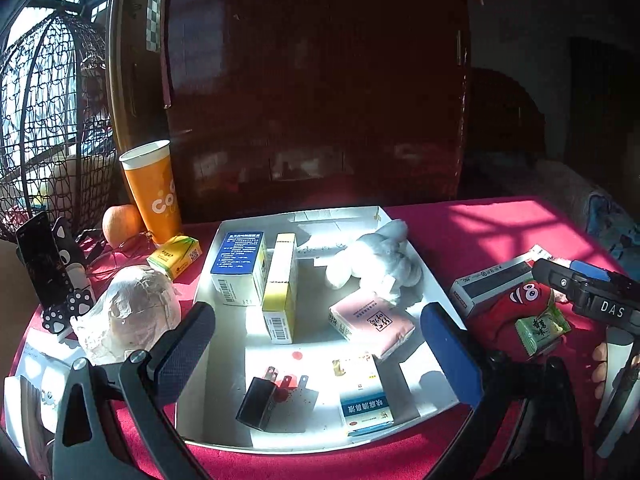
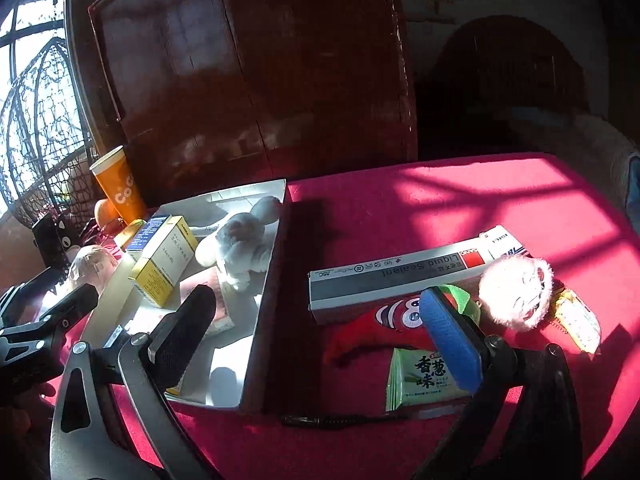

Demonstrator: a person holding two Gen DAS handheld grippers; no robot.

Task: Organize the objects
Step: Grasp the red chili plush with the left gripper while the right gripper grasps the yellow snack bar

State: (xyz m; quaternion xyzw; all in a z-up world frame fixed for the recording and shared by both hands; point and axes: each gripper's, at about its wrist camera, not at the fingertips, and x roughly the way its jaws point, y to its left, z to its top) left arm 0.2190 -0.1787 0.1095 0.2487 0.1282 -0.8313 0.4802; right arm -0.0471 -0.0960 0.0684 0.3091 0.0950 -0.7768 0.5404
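Note:
A white tray [image 1: 312, 300] on the red tablecloth holds a blue-and-white box [image 1: 238, 268], a yellow box [image 1: 280, 292], a white plush [image 1: 376, 264], a pink tissue pack [image 1: 372, 324], a black plug [image 1: 260, 400] and a small medicine box [image 1: 364, 392]. My left gripper [image 1: 320, 348] hovers open over the tray's near end, holding nothing. My right gripper [image 2: 320, 336] is open and empty to the right of the tray wall [image 2: 272, 300]. Its blue finger [image 2: 452, 340] is over a red plush toy [image 2: 376, 320] and a green snack packet [image 2: 420, 376].
A long grey sealant box [image 2: 400, 280], a pink fluffy ball [image 2: 516, 292] and a yellow packet [image 2: 576, 320] lie right of the tray. Left of it are an orange cup [image 1: 152, 192], a fruit [image 1: 120, 222], a juice carton [image 1: 174, 258] and a paper-wrapped lump [image 1: 132, 312]. A dark wooden cabinet [image 1: 312, 80] stands behind.

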